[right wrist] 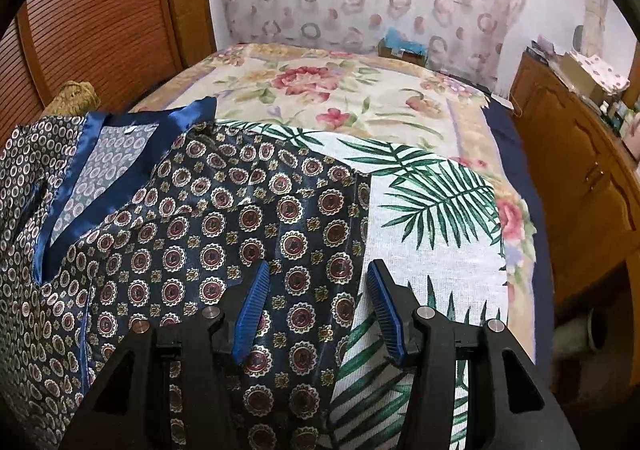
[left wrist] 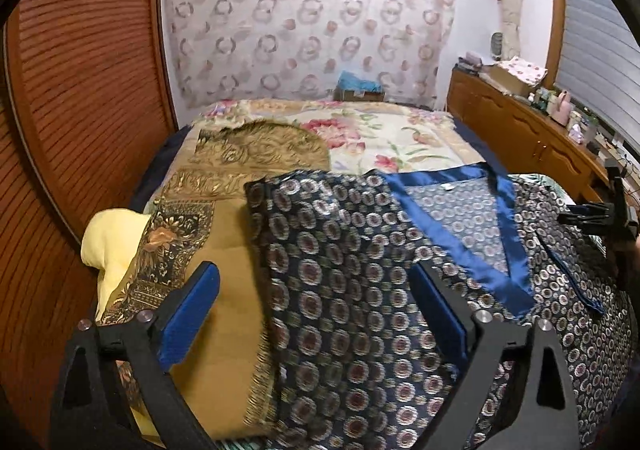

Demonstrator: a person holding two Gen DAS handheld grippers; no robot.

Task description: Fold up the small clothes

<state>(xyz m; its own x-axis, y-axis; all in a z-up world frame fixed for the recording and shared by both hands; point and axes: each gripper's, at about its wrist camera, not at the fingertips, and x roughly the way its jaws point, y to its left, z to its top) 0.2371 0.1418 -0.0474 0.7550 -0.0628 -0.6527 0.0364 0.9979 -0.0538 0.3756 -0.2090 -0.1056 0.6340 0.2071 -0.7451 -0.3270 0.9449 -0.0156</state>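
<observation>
A dark navy garment [left wrist: 344, 270] with a round medallion print and a shiny blue collar band [left wrist: 508, 250] lies spread on the bed. My left gripper [left wrist: 316, 290] is open just above its left sleeve, blue pads wide apart. In the right wrist view the same garment [right wrist: 224, 234] fills the left half, its right sleeve lying flat. My right gripper [right wrist: 316, 294] is open over that sleeve's right edge, holding nothing. The right gripper's black frame also shows at the far right of the left wrist view [left wrist: 616, 210].
A gold patterned cloth [left wrist: 224, 234] and a yellow cloth [left wrist: 112, 246] lie left of the garment. A white palm-leaf cloth [right wrist: 432, 218] lies under its right side. The floral bedspread [right wrist: 360, 98] stretches behind. A wooden louvred door [left wrist: 80, 90] stands left, a cluttered wooden dresser [left wrist: 532, 130] right.
</observation>
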